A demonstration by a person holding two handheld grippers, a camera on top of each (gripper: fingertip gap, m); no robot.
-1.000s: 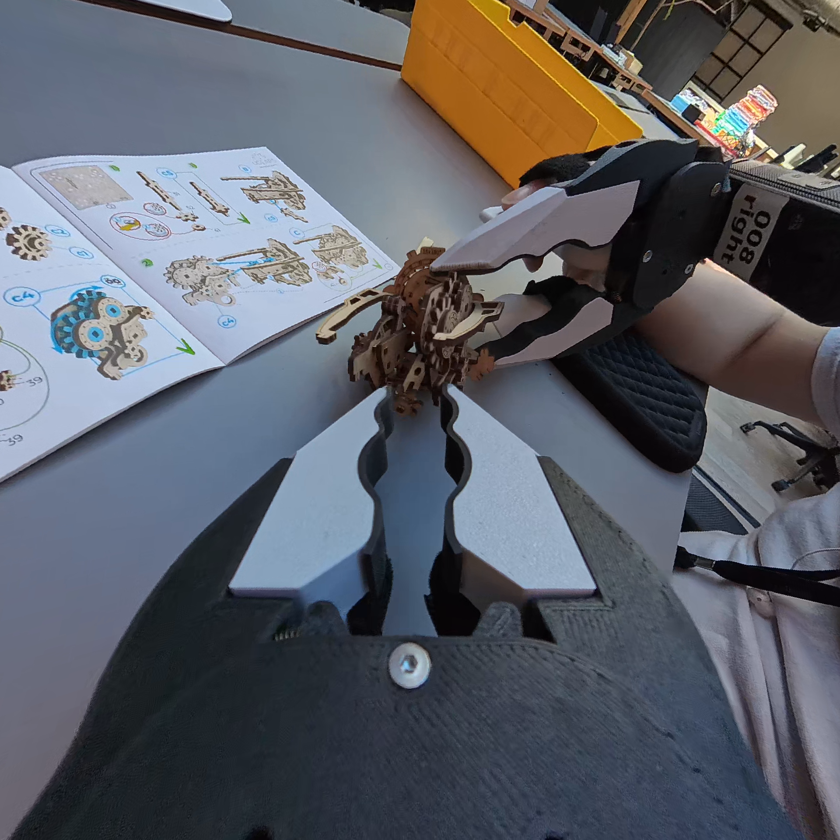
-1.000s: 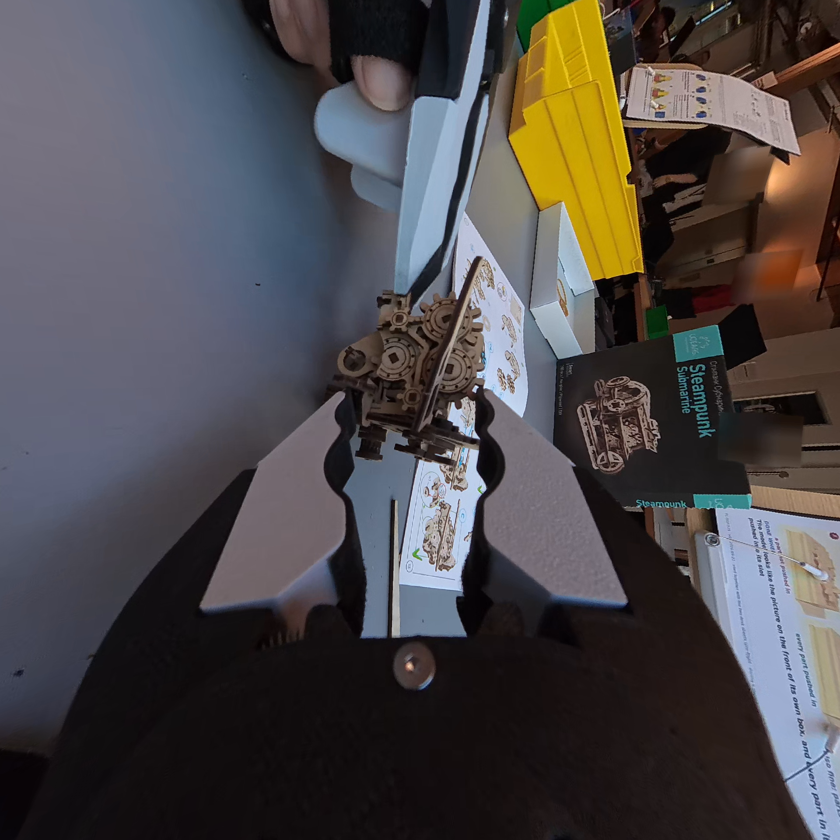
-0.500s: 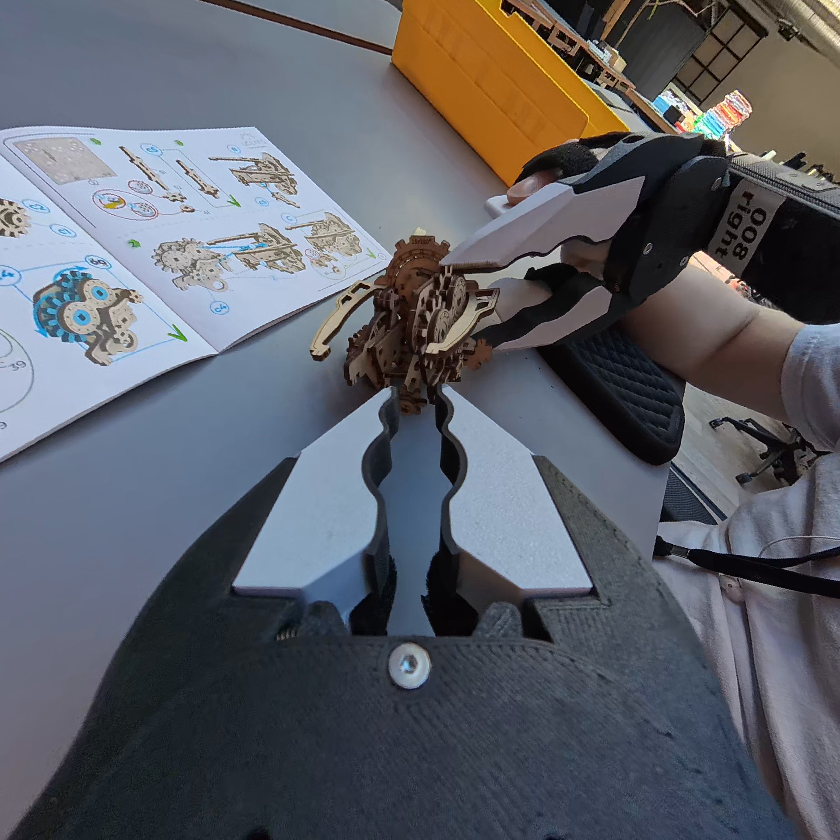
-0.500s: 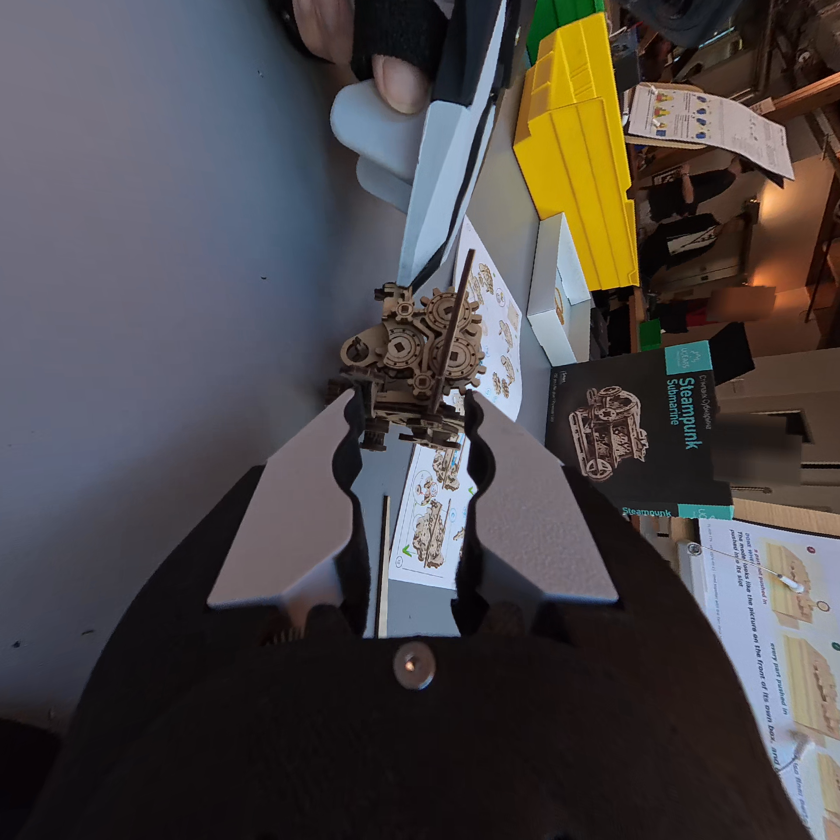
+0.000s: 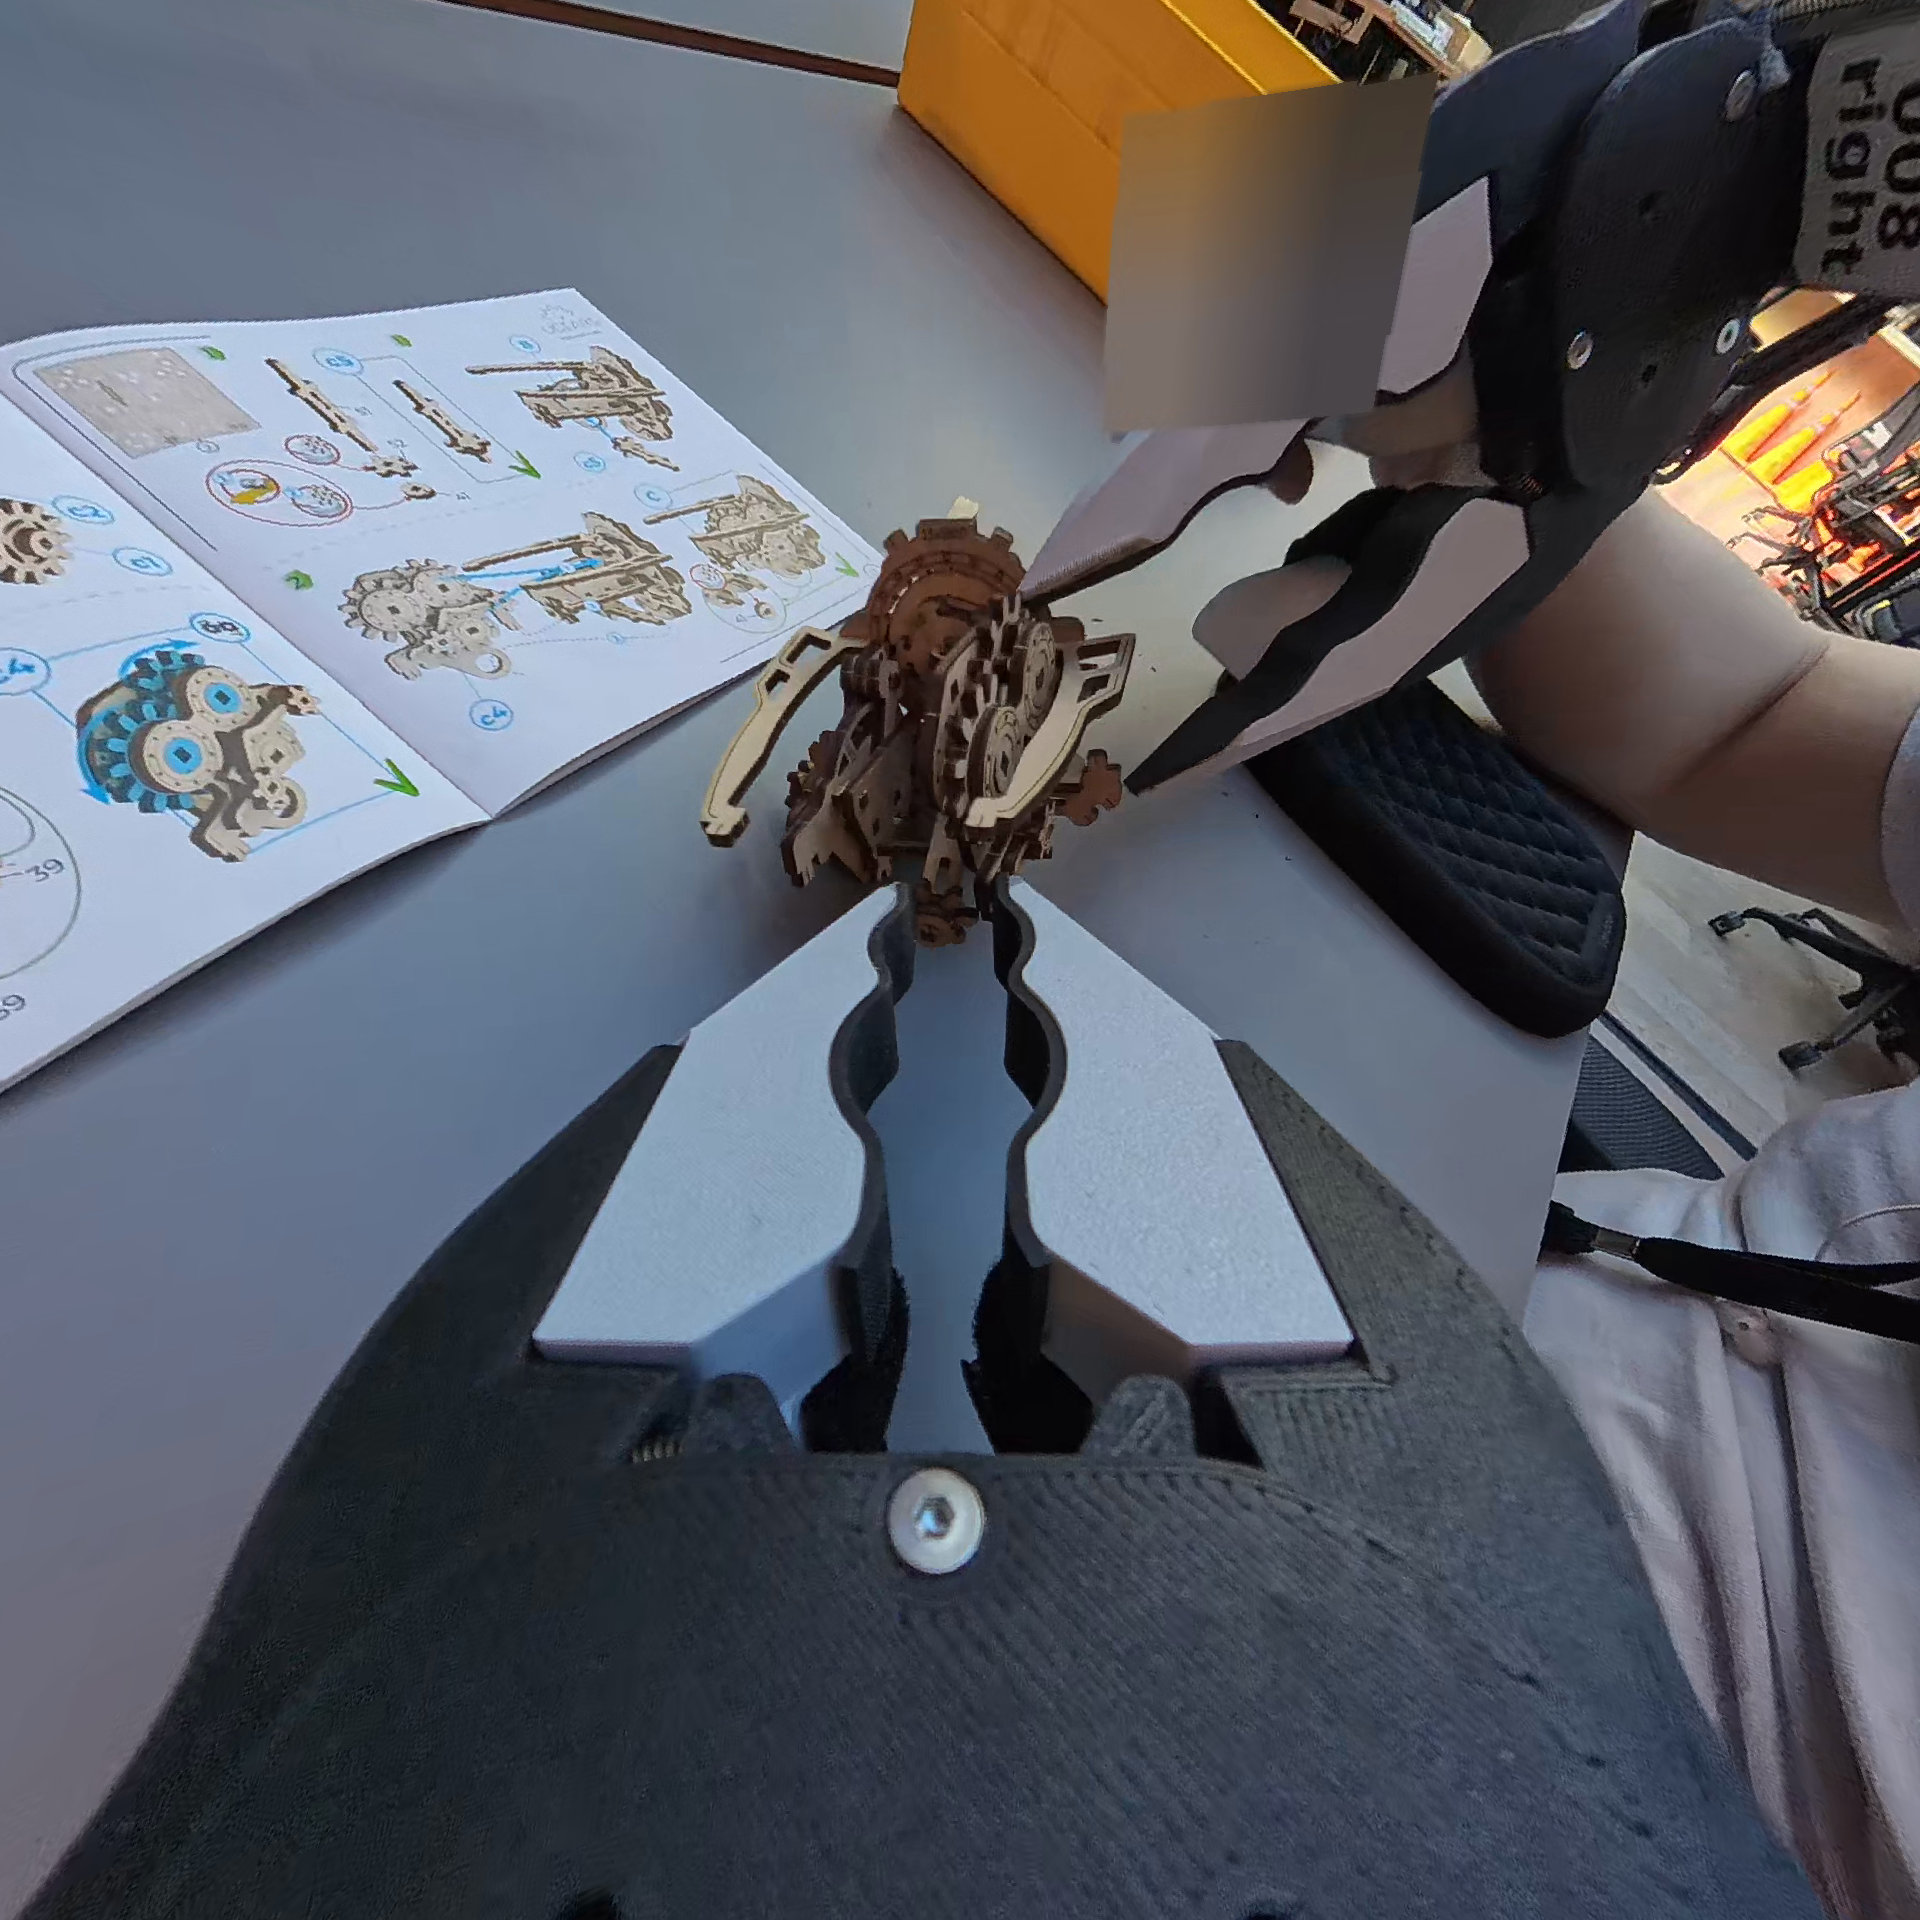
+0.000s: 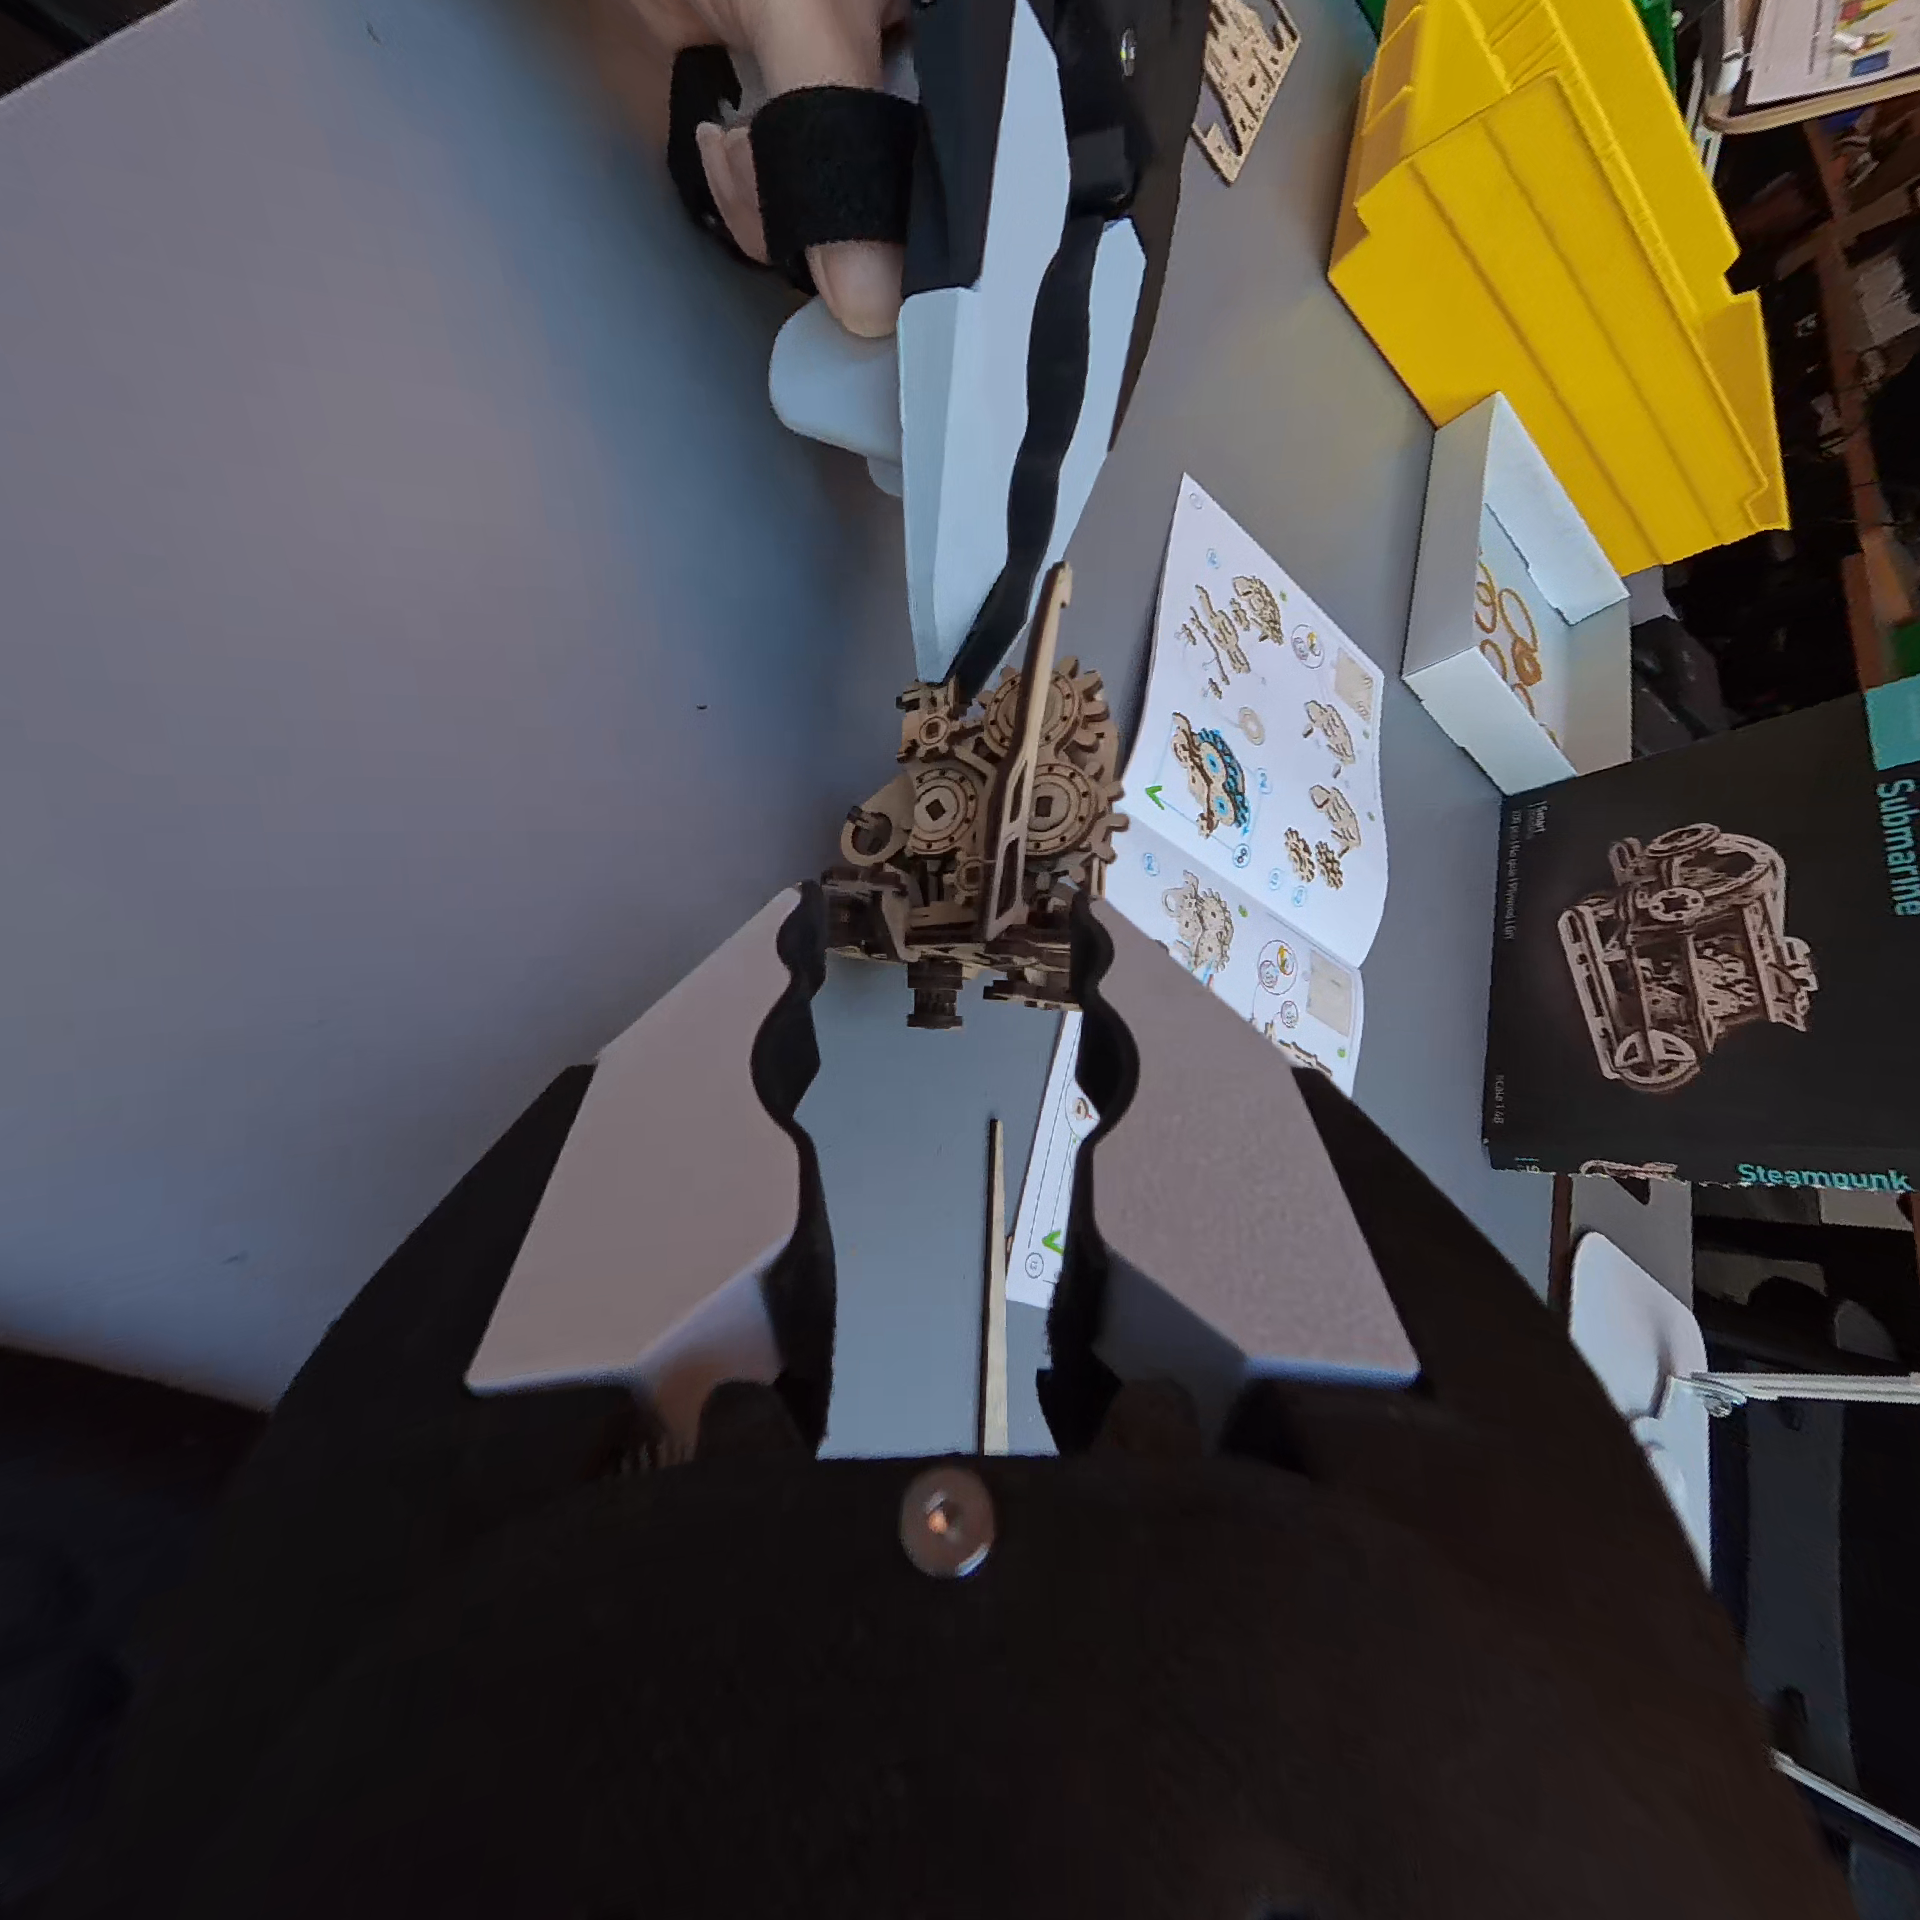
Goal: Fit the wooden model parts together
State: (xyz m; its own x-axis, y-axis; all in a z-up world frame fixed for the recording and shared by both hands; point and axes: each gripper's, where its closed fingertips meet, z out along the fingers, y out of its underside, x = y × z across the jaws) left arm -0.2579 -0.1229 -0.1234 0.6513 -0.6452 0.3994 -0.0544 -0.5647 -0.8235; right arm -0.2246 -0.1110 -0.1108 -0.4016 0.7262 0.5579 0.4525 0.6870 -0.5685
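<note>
- The wooden gear model (image 5: 935, 727) sits dead ahead of both tools, right at their tips. It's low over the grey counter (image 5: 312, 1143), but I can't tell if it's actually resting on it or hanging just above.
- Left tool (image 5: 951, 909): nearly closed, pinching a small gear nub at the model's near bottom edge, so it looks like the anchor.
- Right tool (image 6: 940, 935): its tips straddle the model's base in the right wrist view. In the left wrist view, one of its fingertips (image 5: 1039, 592) touches the top gear and the other sits beside the side frame. Whether it's clamped or just cradling, I can't tell.
- The two tools come in roughly at right angles, both about equally close, so the next push or twist probably happens with the left holding steady.
- The model itself is a dense cluster of laser-cut cogs, light ply with dark burnt edges, and a curved arm (image 5: 758, 738) sticks out toward the open instruction booklet (image 5: 416, 520). A long slim lever (image 6: 1029, 748) stands up out of the gears.
- Thin parts like these could snap, I'd guess.
</note>
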